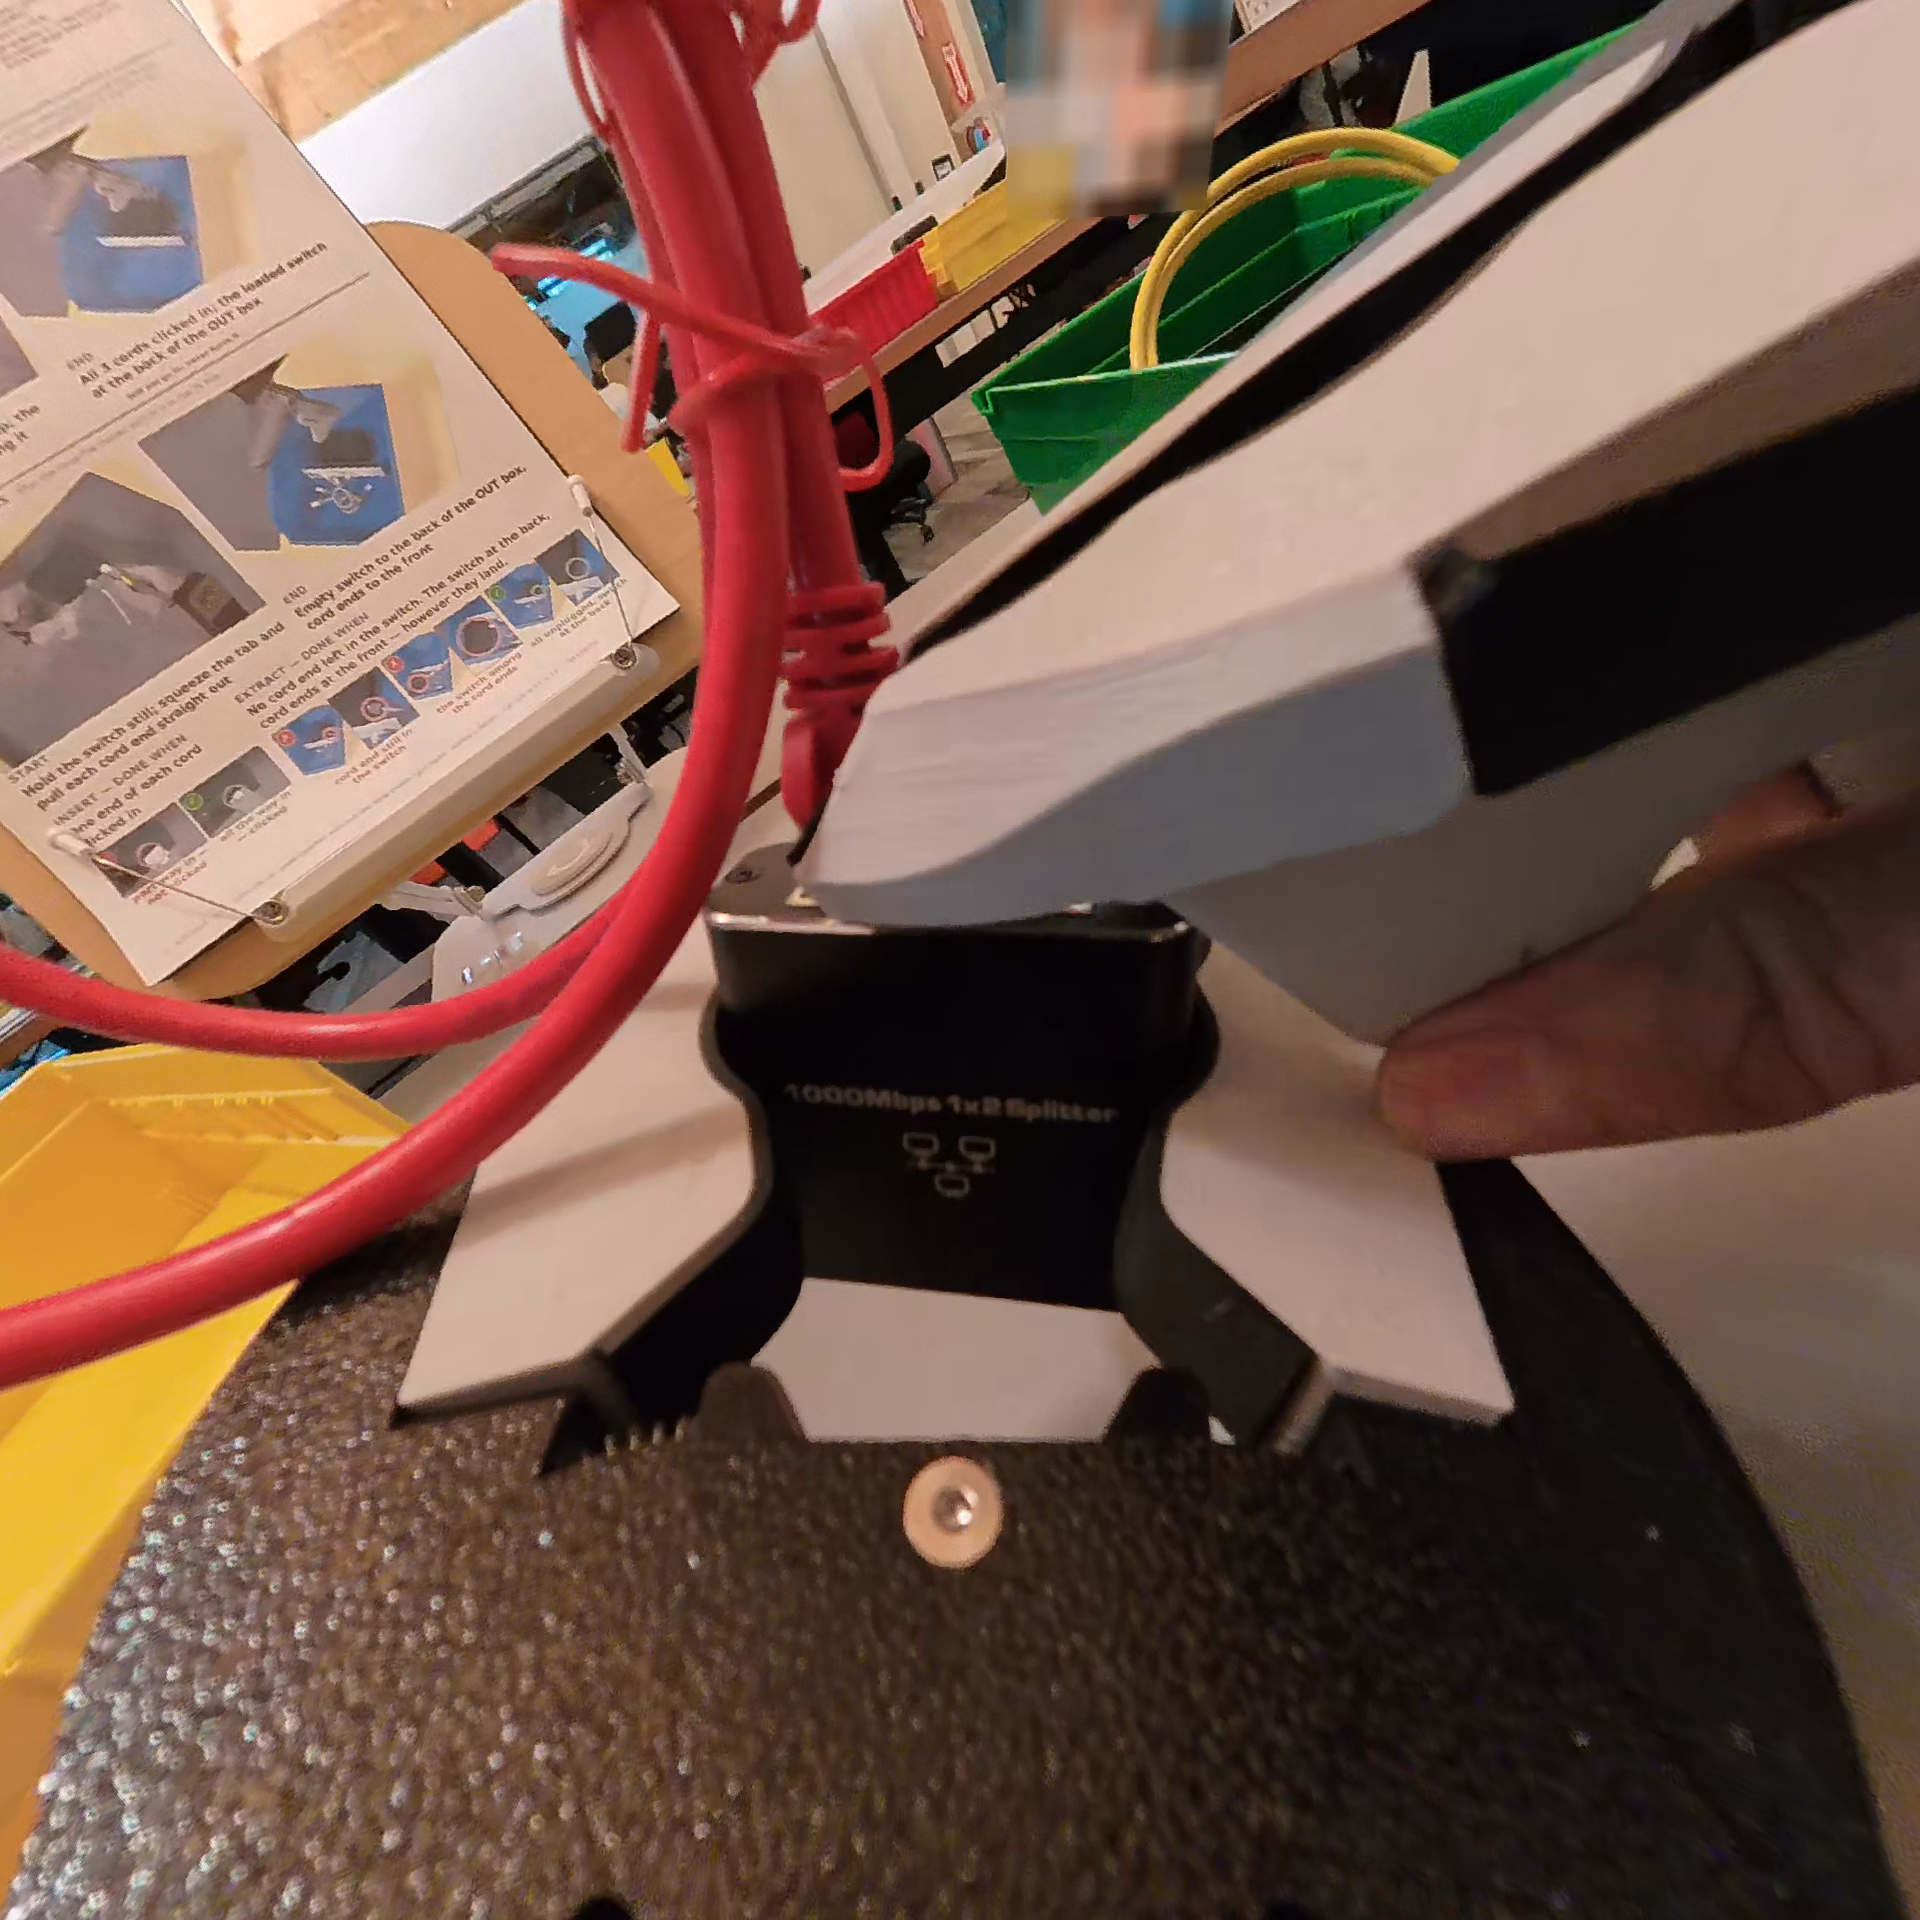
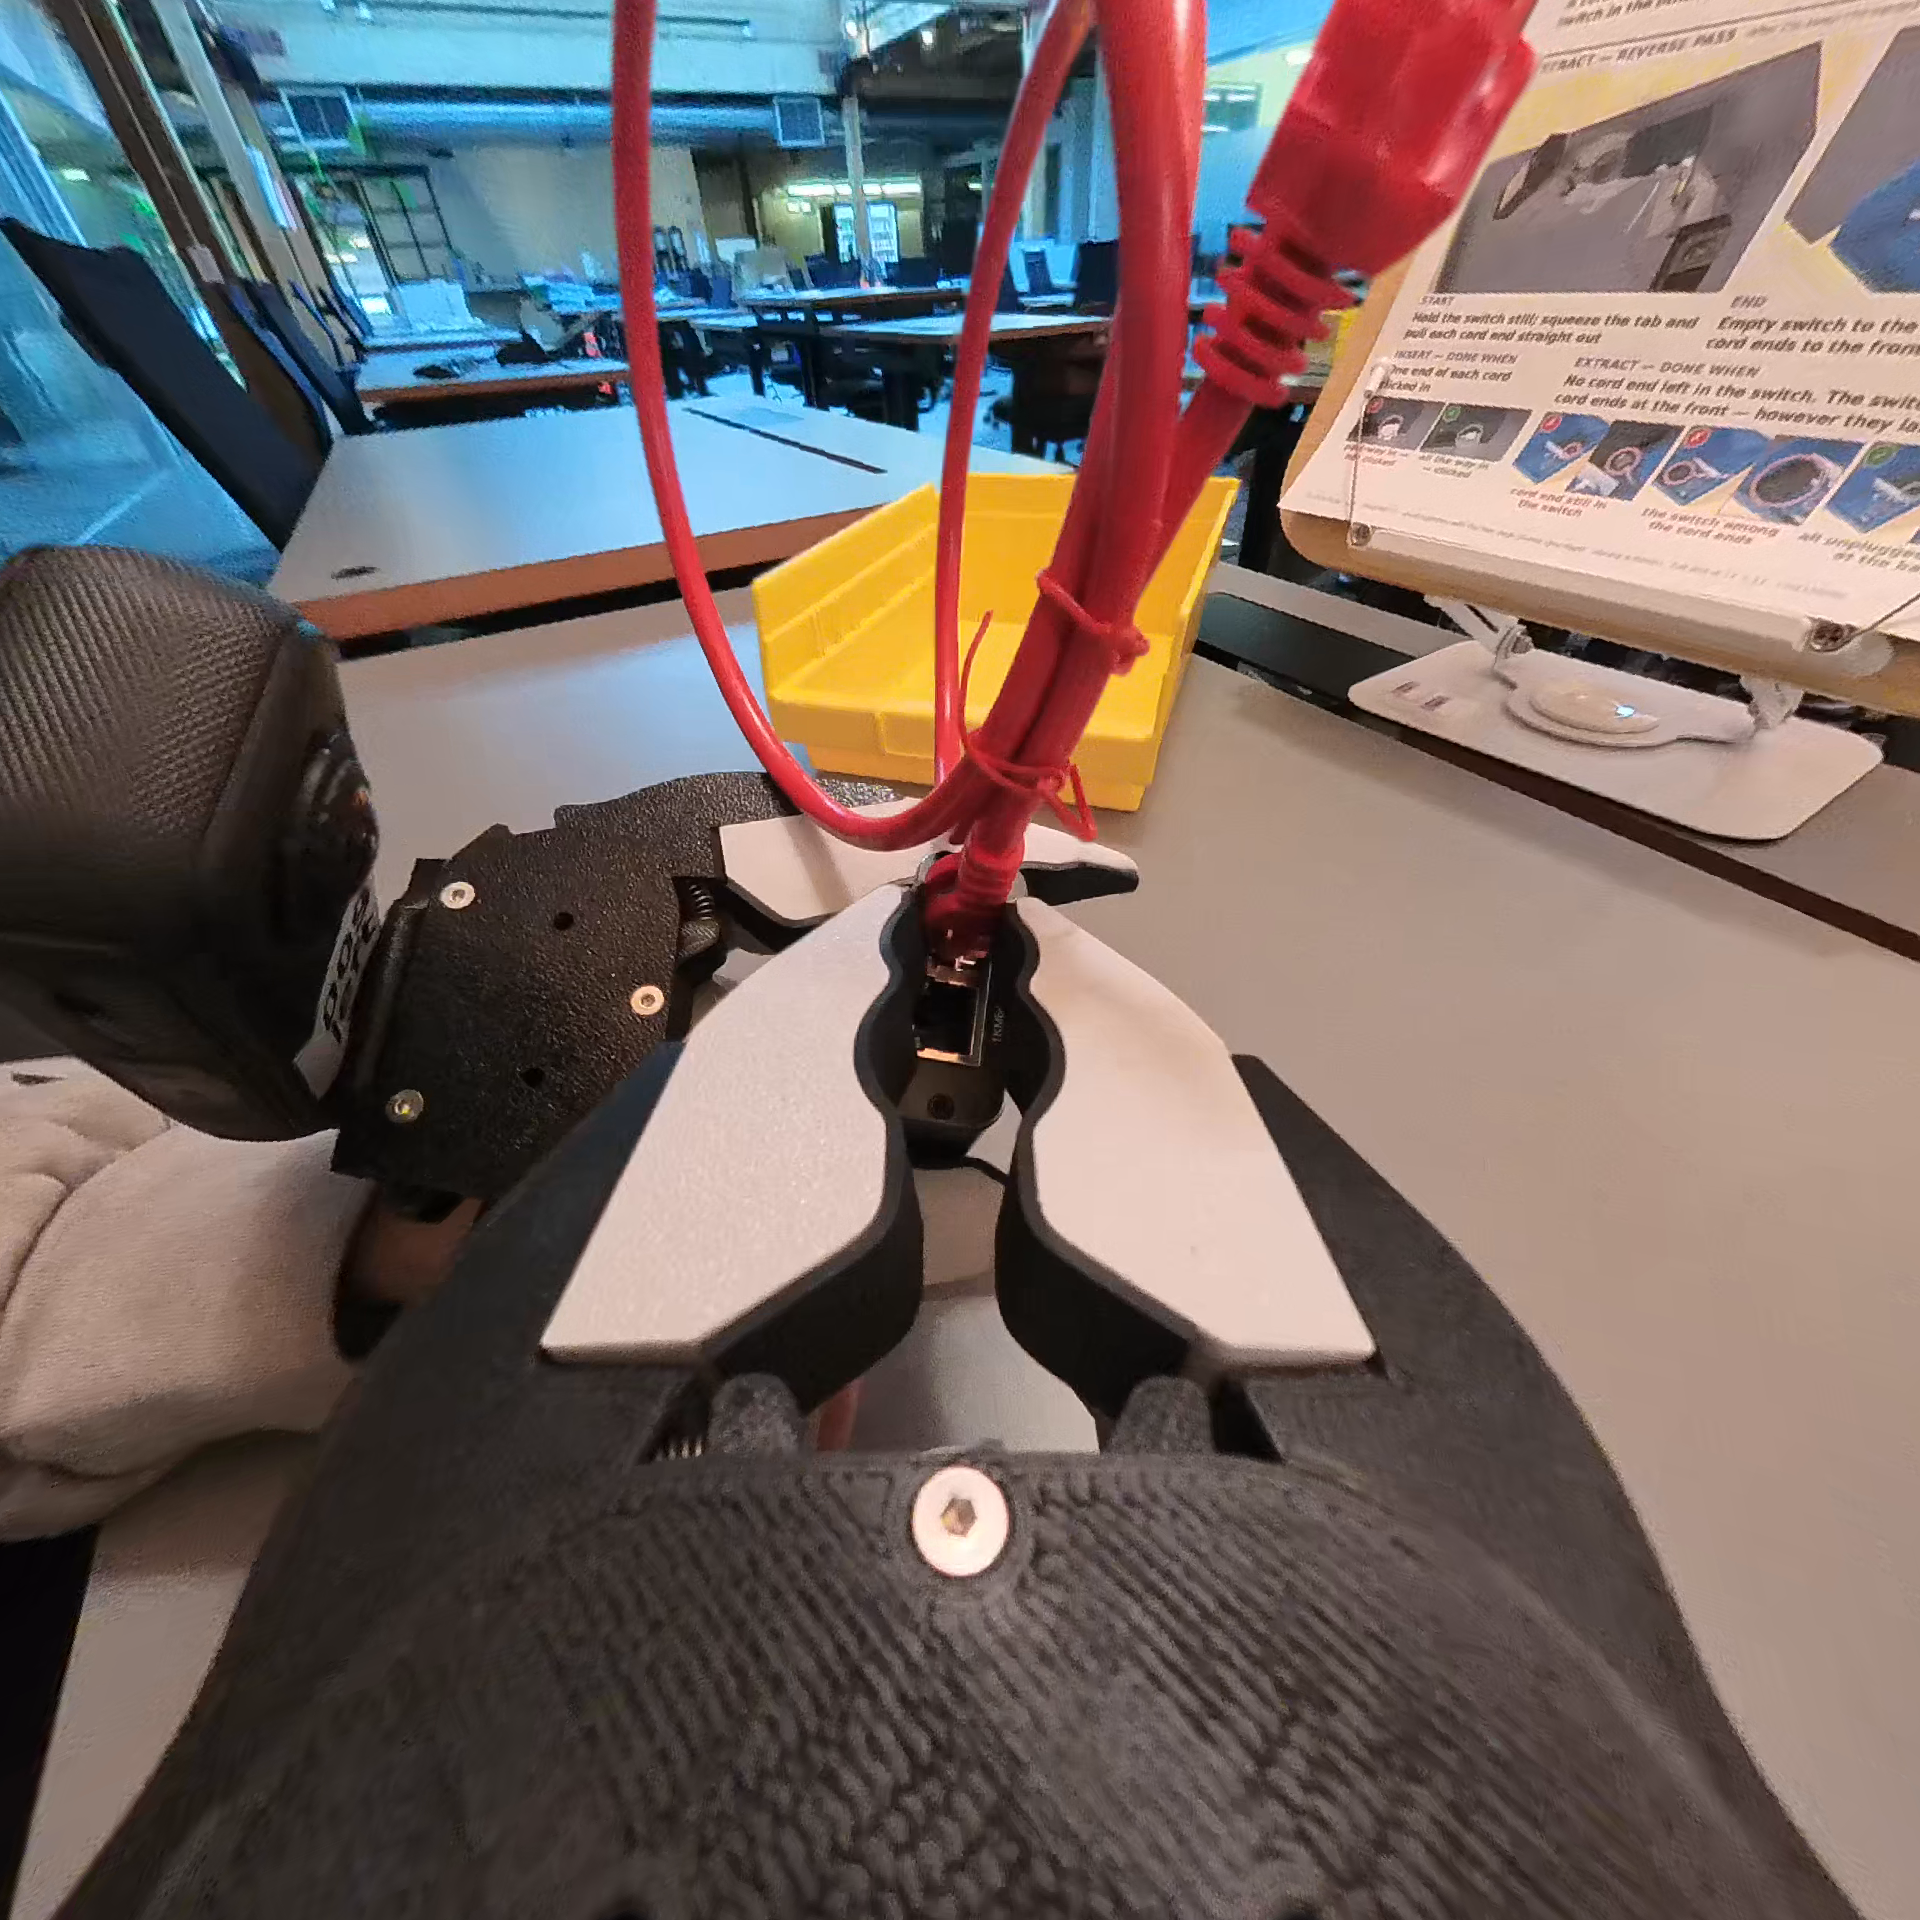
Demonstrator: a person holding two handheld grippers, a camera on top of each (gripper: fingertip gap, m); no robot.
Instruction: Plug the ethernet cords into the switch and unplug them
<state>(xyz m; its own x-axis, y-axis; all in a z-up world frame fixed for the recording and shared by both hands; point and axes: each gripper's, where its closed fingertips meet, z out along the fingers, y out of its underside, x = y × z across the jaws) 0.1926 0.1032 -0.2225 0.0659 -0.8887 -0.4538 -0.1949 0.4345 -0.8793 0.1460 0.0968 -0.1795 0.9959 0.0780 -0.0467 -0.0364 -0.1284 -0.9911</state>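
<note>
Right tool (image 2: 951, 997) view alone shows switch (image 2: 948, 1029) ports.

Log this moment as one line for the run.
left gripper: shut on switch | right gripper: around red cord plug at switch port, grip unclear | second port: empty | free plug: dangling

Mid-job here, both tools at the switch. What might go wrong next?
1. The right tool pinches the red plug right at the switch; if the tab isn't squeezed, a pull may drag the switch out of the left tool.
2. The tied red cord loops high with its free end dangling, and could snag.
</note>
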